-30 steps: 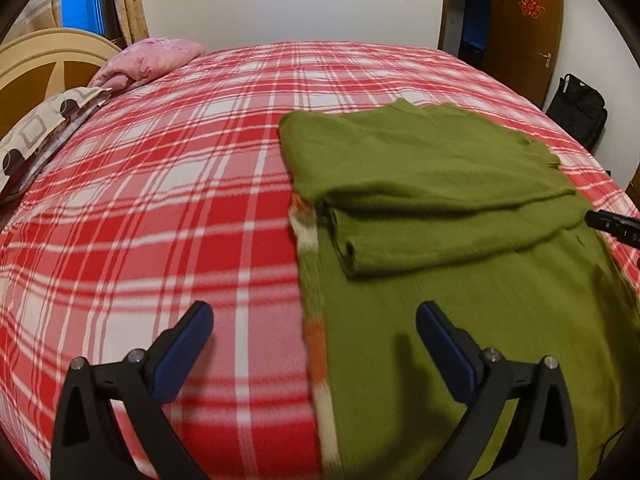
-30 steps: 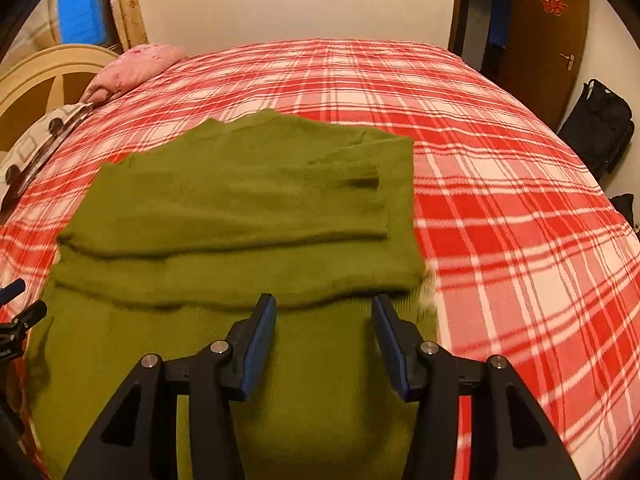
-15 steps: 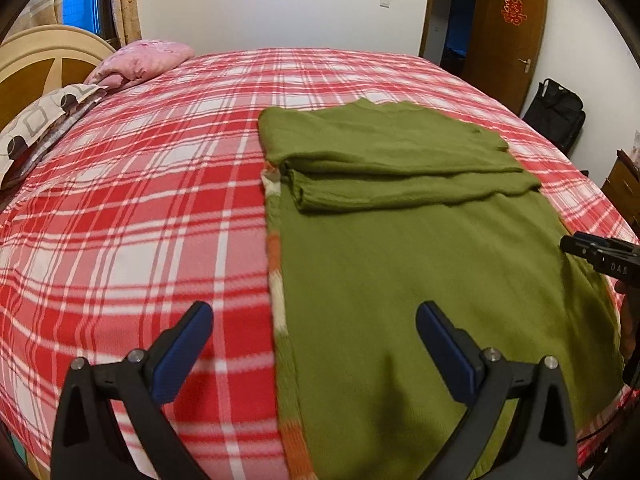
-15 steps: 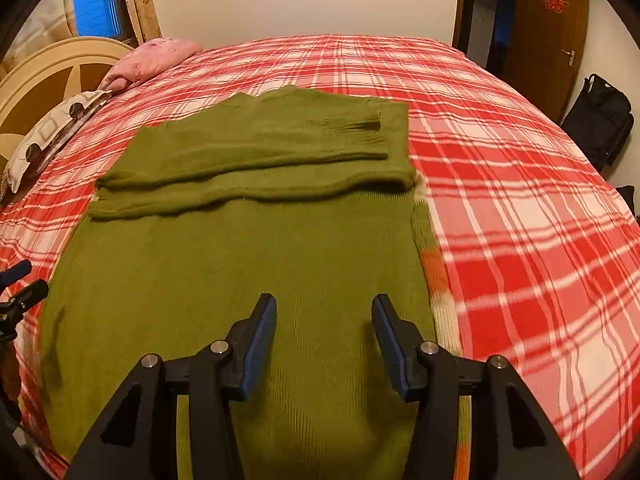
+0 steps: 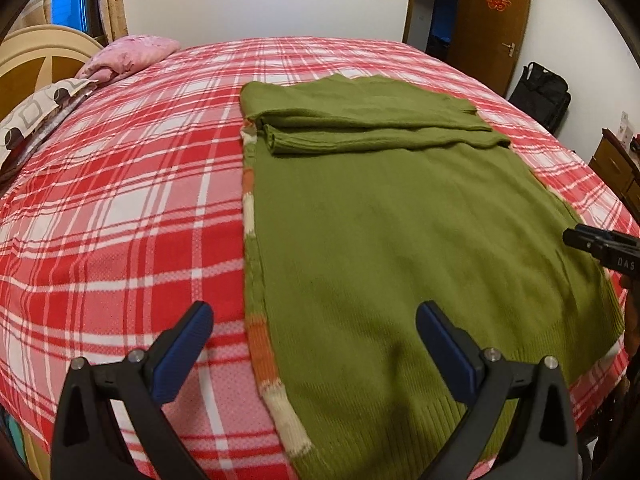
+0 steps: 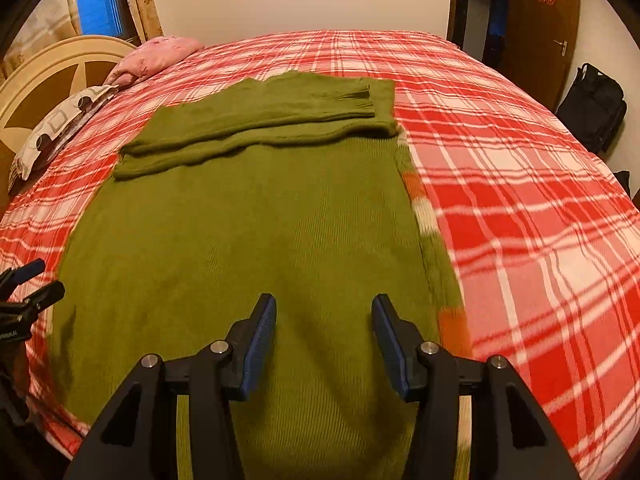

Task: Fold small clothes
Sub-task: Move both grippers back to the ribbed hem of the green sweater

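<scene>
A green knit sweater [image 5: 400,216] lies flat on the red plaid bed, with both sleeves folded across its far end [image 5: 372,128]. An orange and white striped layer shows along its edge [image 5: 249,208]. It also shows in the right wrist view [image 6: 248,232]. My left gripper [image 5: 312,344] is open and empty above the sweater's near left corner. My right gripper [image 6: 324,340] is open and empty above the sweater's near hem. The right gripper's tip shows in the left wrist view [image 5: 600,246], and the left gripper's tip shows in the right wrist view [image 6: 28,288].
The red plaid bed [image 5: 120,200] fills both views. A pink pillow [image 5: 128,56] and a patterned pillow [image 5: 36,108] lie by the headboard [image 6: 52,80]. A black bag [image 5: 540,92] stands by the brown door [image 5: 492,20]. A wooden dresser [image 5: 616,168] is at right.
Both grippers have pulled back toward the sweater's near hem, so more of the sweater body is in view. Both stay open and empty.
</scene>
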